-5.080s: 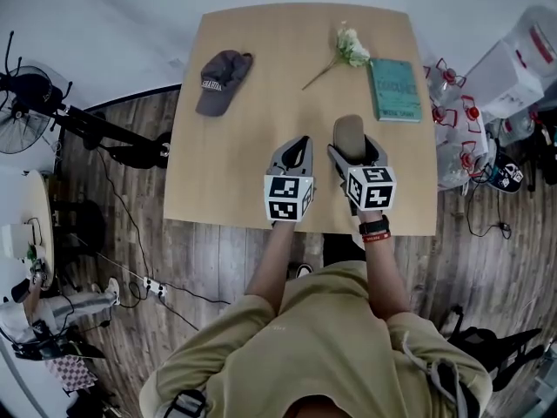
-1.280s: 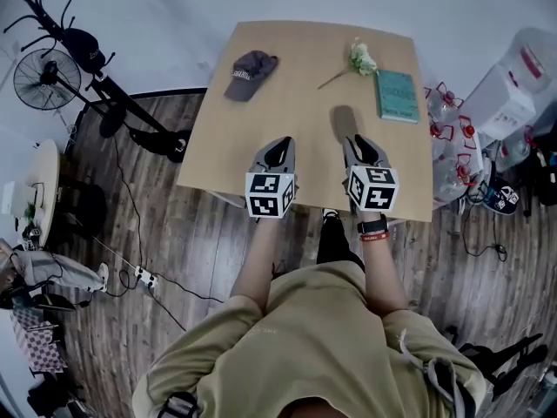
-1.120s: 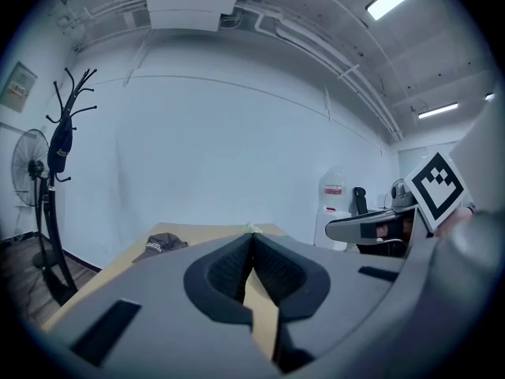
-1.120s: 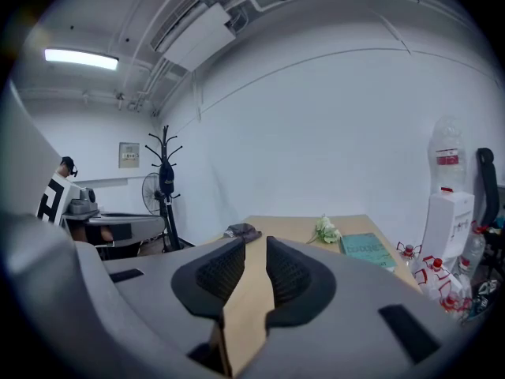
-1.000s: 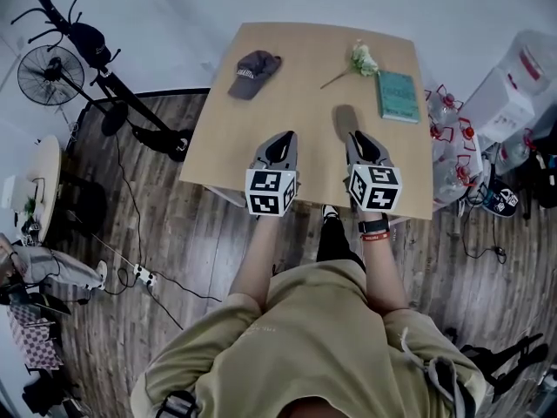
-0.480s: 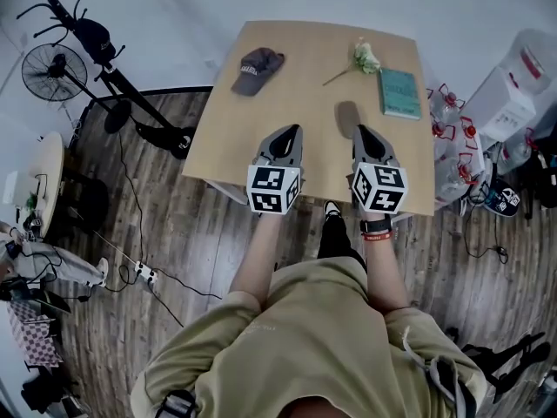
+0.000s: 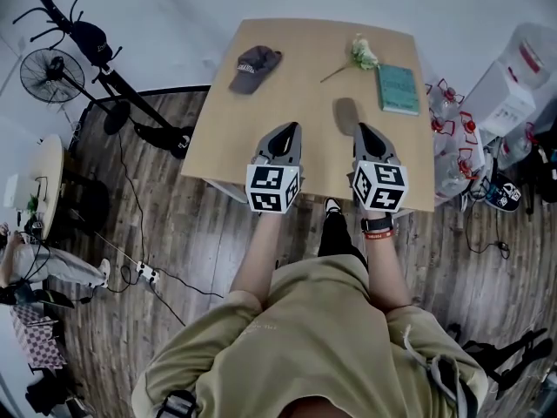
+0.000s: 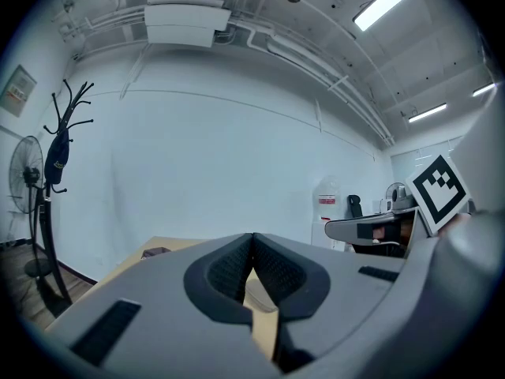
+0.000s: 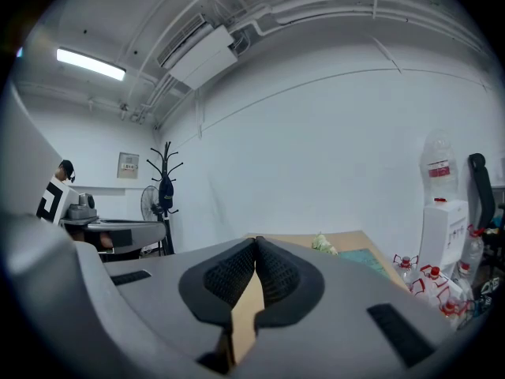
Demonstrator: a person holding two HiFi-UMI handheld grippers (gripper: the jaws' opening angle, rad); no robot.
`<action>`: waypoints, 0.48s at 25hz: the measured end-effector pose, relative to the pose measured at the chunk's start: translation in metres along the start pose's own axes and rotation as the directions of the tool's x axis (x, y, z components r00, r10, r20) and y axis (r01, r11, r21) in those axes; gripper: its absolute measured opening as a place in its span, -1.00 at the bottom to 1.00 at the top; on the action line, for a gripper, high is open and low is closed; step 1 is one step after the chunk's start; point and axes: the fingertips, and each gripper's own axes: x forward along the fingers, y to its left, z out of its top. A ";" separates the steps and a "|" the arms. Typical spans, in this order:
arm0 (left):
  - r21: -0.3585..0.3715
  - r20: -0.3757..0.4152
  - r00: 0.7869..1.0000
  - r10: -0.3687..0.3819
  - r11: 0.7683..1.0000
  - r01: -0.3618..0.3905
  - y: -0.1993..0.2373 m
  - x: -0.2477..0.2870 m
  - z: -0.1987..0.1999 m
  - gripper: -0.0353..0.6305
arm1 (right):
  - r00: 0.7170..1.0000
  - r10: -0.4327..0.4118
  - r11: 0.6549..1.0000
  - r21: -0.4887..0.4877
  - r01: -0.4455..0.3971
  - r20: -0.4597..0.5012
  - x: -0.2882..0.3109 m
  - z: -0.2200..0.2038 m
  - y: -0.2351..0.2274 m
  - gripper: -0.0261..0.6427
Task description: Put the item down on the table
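the item (image 7: pixel 346 116) lies flat on the surface (image 7: pixel 261 103), right of its middle and between the near and far edges, so the put-down looks done. the right gripper (image 7: pixel 363 130) hangs just beside the item's near end with its jaws pressed together on nothing. whether its tip touches the item, i cannot tell. the left gripper (image 7: pixel 286 130) sits level with it toward the near edge, its jaws together too and empty.

the main risk, as i judge it, is that closed right tip. a forward or sideways drift could nudge the item and slide it toward the right edge, since the top looks smooth and gives little to stop it. lifting straight up and back would avoid that.

the item is a dull tan oblong with rounded ends, low and matte. what it is made of i cannot tell. the surface is pale wood grain with rounded corners. toward the far left corner rests a soft grey fabric cap (image 7: pixel 254 66). near the far edge lies a white flower (image 7: pixel 359 55) on a thin stem, and a flat teal book (image 7: pixel 398 88) lies by the right edge.
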 end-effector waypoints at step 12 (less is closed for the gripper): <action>-0.010 -0.015 1.000 0.022 1.000 -0.022 0.016 0.041 -0.014 -0.82 | 0.999 0.016 1.000 0.004 -0.016 -0.038 0.042 -0.018 -0.023 -0.87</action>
